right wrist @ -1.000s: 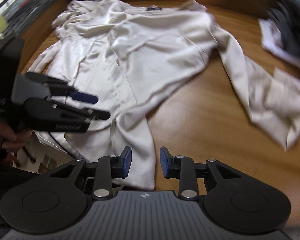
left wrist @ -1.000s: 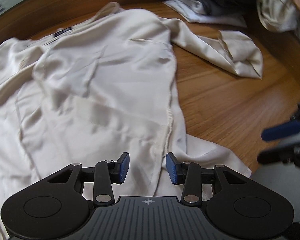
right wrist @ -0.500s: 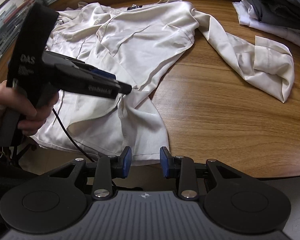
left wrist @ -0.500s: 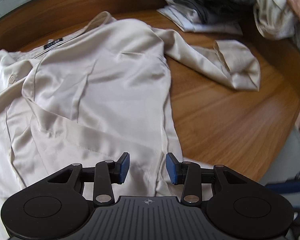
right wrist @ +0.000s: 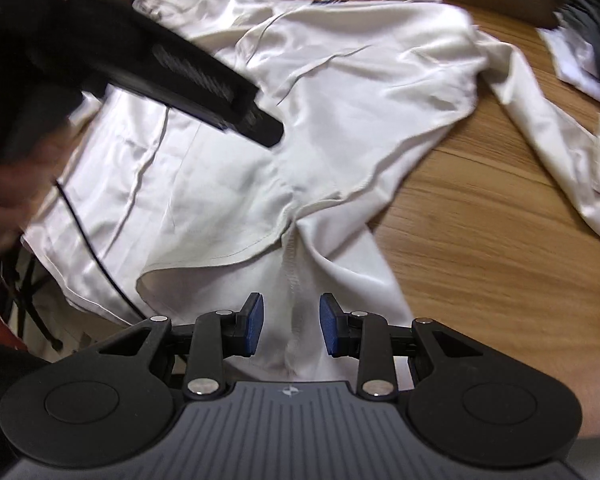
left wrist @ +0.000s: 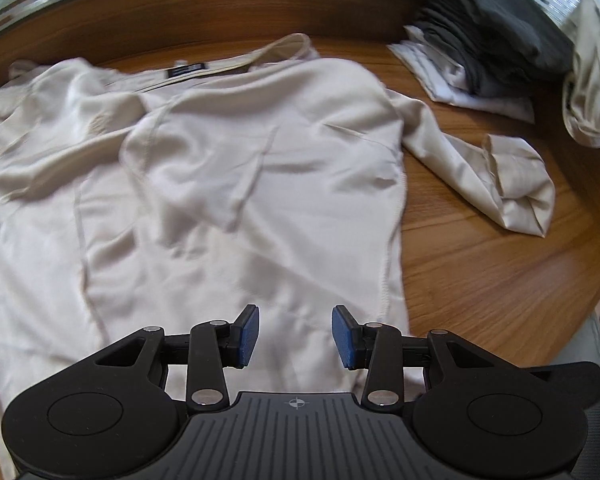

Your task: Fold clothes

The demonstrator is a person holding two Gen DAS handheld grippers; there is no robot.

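Two grippers poised low over a cream shirt on the desk

Nearest, the right gripper (right wrist: 291,324) hangs over the hem, blue pads apart with nothing between them; the left gripper (left wrist: 295,336), likewise spread and empty, is angled down across the cream shirt (left wrist: 228,184), which lies spread and rumpled on the wooden desk (left wrist: 500,272). Its dark neck label (left wrist: 186,70) is too blurred to read. Farthest back, a folded clothes stack (left wrist: 488,48) sits by the desk's edge.

A cream satin shirt (left wrist: 260,184) lies rumpled and spread before me on the wooden surface (left wrist: 500,272). Its collar points away from me. One sleeve (left wrist: 500,176) trails to the right, cuff doubled over.
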